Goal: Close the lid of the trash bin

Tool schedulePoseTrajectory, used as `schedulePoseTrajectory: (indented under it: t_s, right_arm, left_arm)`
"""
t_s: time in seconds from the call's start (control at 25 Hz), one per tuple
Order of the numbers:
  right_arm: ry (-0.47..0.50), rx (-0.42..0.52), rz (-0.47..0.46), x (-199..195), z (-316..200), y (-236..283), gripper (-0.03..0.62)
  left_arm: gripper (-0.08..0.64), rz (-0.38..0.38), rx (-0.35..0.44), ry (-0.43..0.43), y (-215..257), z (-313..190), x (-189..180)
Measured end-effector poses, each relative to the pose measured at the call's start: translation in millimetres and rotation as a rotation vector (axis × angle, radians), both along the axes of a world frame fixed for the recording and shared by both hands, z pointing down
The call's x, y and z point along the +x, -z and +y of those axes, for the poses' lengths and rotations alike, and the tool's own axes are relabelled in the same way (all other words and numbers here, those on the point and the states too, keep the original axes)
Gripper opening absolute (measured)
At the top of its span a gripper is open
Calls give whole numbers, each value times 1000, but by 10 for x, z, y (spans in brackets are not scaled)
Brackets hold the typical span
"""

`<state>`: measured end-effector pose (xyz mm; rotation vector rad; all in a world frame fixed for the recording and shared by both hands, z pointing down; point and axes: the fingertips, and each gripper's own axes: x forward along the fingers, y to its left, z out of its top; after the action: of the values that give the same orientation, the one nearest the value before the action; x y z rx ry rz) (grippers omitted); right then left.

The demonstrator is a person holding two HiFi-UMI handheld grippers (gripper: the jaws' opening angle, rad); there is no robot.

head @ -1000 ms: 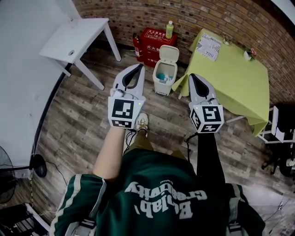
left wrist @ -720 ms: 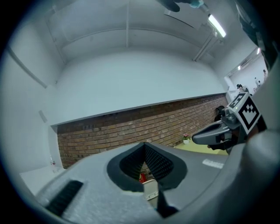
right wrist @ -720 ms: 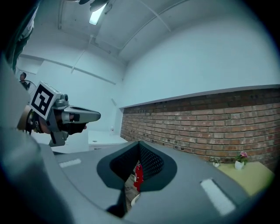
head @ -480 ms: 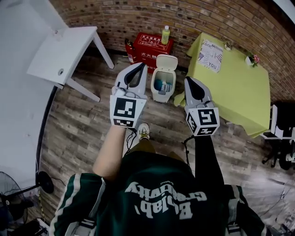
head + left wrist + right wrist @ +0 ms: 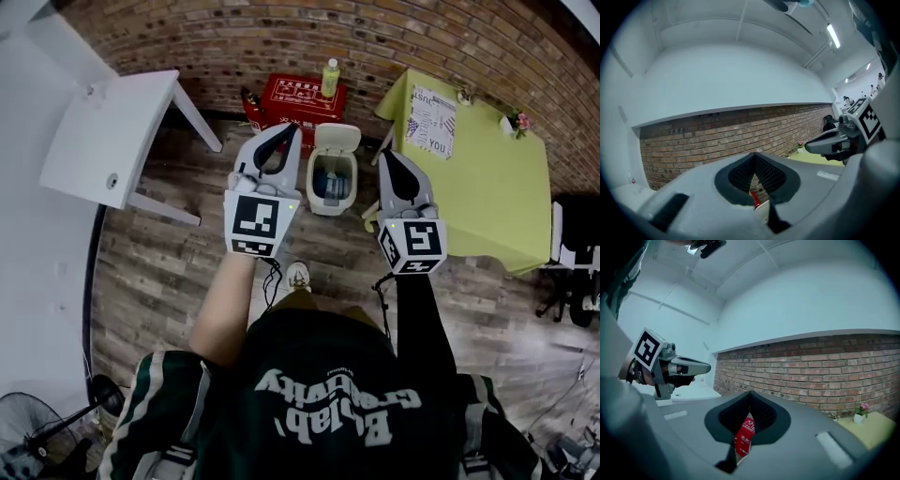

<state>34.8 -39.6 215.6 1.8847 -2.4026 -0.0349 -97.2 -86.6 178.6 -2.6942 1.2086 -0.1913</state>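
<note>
Trash bin (image 5: 330,180) stands at 12 o'clock with its lid (image 5: 337,139) raised. Left gripper (image 5: 290,131) and right gripper (image 5: 387,156) flank its rim. Both sets of fingers (image 5: 769,178) are clenched and empty.

Left tongs (image 5: 754,161) together, probably red box (image 5: 754,199) beyond

Bin (image 5: 328,208): one. Grippers: two, left gripper (image 5: 291,128), right gripper (image 5: 388,155). Tables: two, white table (image 5: 103,141) left of bin, green table (image 5: 478,178) right. Red box (image 5: 302,97): one, behind bin. Bottle (image 5: 330,77): one, atop box. Shoe (image 5: 298,276): one, nearer than bin.
</note>
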Motion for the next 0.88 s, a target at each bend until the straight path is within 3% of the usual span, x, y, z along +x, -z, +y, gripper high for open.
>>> schedulePoseTrajectory:
  t_s: [0.2, 0.4, 0.88]
  right_arm:
    - [-68, -38, -34, -2, -291, -76, 0]
    - [-123, -31, 37, -23, -513, -128, 0]
    - [-88, -36, 80, -71, -972, -302, 0]
  left_arm:
    - [2, 15, 4, -36, -14, -312, -15]
    - [-2, 30, 0, -100, -78, -541, 74]
    - [-2, 38, -20, -149, -263, -944, 170]
